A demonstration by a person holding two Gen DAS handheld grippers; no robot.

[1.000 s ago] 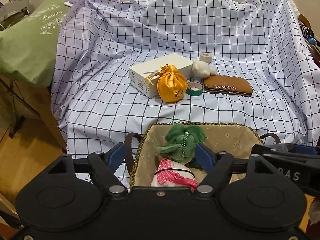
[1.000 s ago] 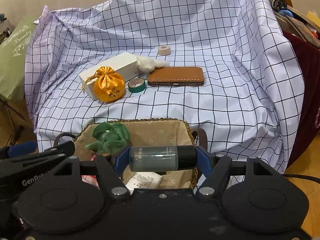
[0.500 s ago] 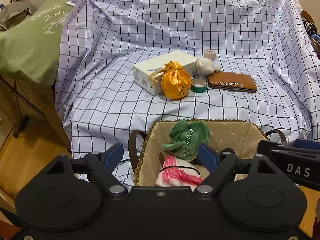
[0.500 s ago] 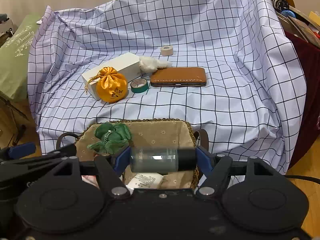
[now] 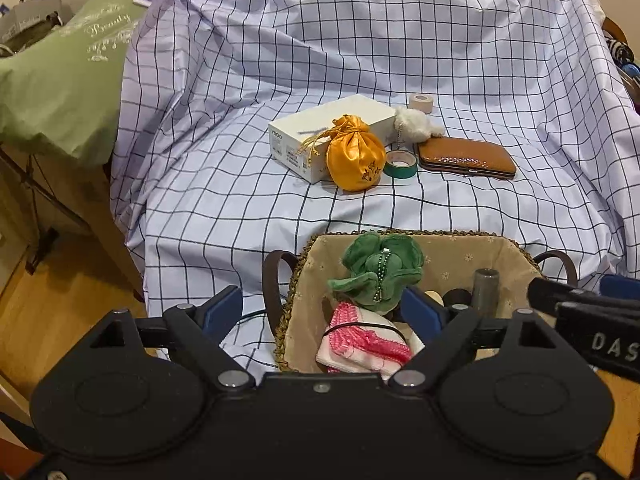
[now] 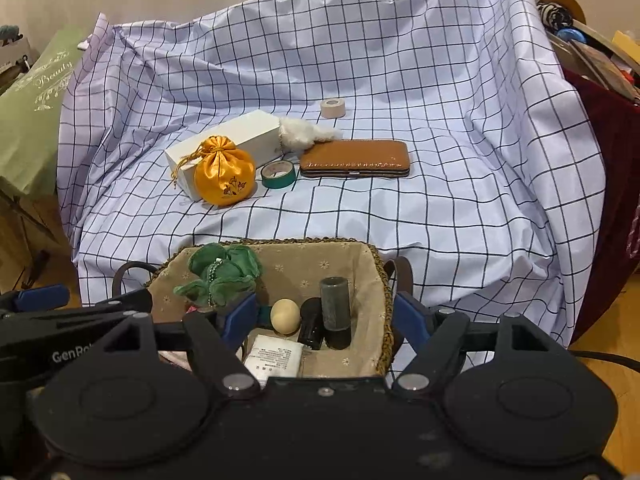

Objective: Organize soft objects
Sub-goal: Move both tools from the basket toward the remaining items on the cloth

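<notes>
- The basket point(image 6: 380, 276) is woven, with a tan flowered lining and dark loop handles; it sits at the near edge of the checked cloth point(image 6: 440, 200), right below and ahead of both pairs of jaws.
- Inside it, a green plush toy point(image 6: 222, 276) with a bead chain leans in the corner ahead of the right gripper's left finger. A grey bottle point(image 6: 335, 304) stands upright near the basket's right wall, with a pale egg point(image 6: 285, 316) and a white packet point(image 6: 272, 358) beside it.
- A pink and white knitted cloth point(image 5: 366, 350) lies under the toy, seen between the left gripper's fingers.
- The right gripper point(image 6: 326, 316) has its jaws spread wide and empty, hanging over the basket's opening (the bottle stands free between them, touching neither finger).
- The left gripper point(image 5: 320, 308) is likewise spread and holds nothing; its right finger sits just beside the toy.
- Farther ahead on the cloth lie a yellow pouch point(image 6: 224, 176), white box point(image 6: 240, 140), tape roll point(image 6: 279, 174) and brown case point(image 6: 356, 158).
</notes>
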